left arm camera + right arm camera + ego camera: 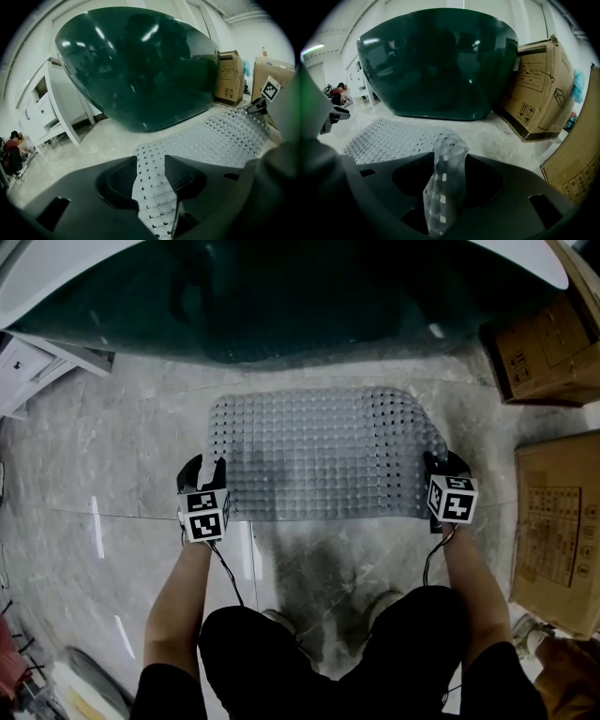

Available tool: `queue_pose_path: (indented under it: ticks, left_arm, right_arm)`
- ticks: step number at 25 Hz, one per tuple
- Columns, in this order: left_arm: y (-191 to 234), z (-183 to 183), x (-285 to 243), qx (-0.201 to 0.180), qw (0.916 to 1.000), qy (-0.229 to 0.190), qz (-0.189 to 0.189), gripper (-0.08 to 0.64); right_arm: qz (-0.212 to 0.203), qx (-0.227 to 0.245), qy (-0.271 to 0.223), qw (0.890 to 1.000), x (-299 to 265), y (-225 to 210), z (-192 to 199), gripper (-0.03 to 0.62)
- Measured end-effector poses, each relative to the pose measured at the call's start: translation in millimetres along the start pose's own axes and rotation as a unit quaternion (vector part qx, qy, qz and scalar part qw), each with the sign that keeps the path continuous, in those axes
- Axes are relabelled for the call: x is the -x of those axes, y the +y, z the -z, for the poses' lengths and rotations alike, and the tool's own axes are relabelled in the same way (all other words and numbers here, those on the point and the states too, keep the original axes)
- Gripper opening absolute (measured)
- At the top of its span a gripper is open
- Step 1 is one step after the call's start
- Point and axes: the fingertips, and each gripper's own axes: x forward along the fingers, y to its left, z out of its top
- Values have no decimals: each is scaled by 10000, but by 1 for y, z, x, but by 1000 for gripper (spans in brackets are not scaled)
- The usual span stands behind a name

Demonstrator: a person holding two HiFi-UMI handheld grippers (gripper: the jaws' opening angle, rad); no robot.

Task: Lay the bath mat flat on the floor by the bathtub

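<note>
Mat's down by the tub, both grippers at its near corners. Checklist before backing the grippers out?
1. Mat beside bathtub: ok.
2. Mat flat on floor: not ok, its right near corner stands up crumpled.
3. Left gripper open: ok, jaws apart, mat lying between them.
4. Right gripper open: ok, jaws apart, crumpled corner loose between them.
5. Cardboard box clear of mat: ok.
</note>
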Motion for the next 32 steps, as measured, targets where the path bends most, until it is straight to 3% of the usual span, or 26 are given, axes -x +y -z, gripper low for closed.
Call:
queue_pose_path:
  ticks: [6,9,11,12,14,15,19,21,25,28,32]
  left_arm:
    - [-23,-19,1,-502,9980,-324,228,196]
    - [-34,-27,2,-585,9965,-474,367,190]
    - [-42,-32,3,-689,9949,-564,465,183]
    - [-45,-35,4,-760,9940,-596,515,177]
    - [-52,-39,7,-860,9922,-650,627,169]
    - [-56,-40,10,-883,9914,-676,690,166]
    - [-68,-45,18,-994,9877,-785,917,115]
    - [-73,-47,18,-1055,9858,-824,1010,49]
    - [-83,-48,18,-1232,9800,-924,1262,17]
    - [-95,-54,26,-1352,9705,-1138,1642,15]
    - [-113,-68,43,-1611,9512,-1399,2231,15]
  right_arm:
    - [611,337,-340,9970,7,-18,-10,236]
    - [589,315,-523,9964,10,-17,-21,235]
    - [461,283,-625,9966,12,-12,-28,232]
    - [353,271,-666,9968,13,-7,-31,199]
    - [107,299,-734,9968,19,5,-37,45]
    - [-24,336,-766,9965,22,12,-40,27]
    - [-451,447,-906,9939,27,34,-48,18]
    - [-623,438,-977,9923,25,42,-53,18]
    - [-916,555,-1114,9880,25,57,-65,17]
    - [-1122,672,-1254,9835,33,68,-74,17]
    - [-1379,1077,-1463,9736,50,87,-92,17]
